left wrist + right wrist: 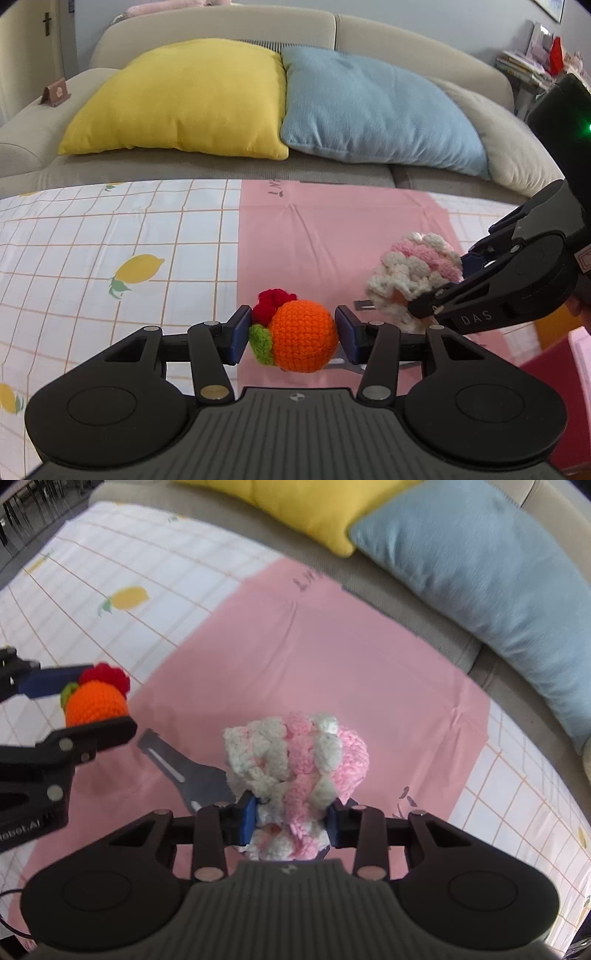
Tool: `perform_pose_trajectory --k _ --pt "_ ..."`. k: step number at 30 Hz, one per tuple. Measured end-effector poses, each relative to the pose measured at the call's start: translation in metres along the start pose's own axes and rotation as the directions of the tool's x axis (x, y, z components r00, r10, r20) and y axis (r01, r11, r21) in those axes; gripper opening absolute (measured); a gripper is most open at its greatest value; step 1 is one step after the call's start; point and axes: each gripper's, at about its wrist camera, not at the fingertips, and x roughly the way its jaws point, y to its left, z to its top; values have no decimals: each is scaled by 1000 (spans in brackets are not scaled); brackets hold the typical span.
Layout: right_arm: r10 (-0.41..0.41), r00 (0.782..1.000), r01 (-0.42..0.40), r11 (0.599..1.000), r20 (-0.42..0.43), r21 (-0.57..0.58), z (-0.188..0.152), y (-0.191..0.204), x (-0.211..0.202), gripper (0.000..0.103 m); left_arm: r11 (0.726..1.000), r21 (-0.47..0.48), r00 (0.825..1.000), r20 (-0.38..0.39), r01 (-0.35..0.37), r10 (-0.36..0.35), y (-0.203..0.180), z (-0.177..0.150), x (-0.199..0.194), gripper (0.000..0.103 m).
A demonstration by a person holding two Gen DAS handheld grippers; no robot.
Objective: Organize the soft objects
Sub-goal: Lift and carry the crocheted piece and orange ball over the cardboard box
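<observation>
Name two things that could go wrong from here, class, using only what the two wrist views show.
1. The left hand-held gripper pinches the round orange crochet toy only at its sides; it might slip out.
2. The right hand-held gripper grips the pink-and-white crochet toy low, so its top may flop.

A home living room. Beyond the jaws stands a beige sofa (221,26) with a yellow cushion (184,99) and a blue cushion (376,110) leaning on it. Under the jaws, a lemon-print checked cloth (110,251) and a pink cloth (314,229) cover the counter; stacked books (517,66) sit far right.
</observation>
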Motion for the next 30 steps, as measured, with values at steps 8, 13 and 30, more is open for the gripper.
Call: perform_pose_trajectory --k 8,13,30 --pt "79 983 -95 992 168 87 -57 16 -86 36 992 -83 992 97 91 -82 -18 -19 -74 56" --pt "97 964 -141 975 246 171 -117 21 -131 36 984 -98 983 123 145 -133 -39 -39 -111 56" --pt "-112 912 -115 854 395 508 -301 -14 -223 36 954 72 948 114 292 -299 -149 -64 -171 56"
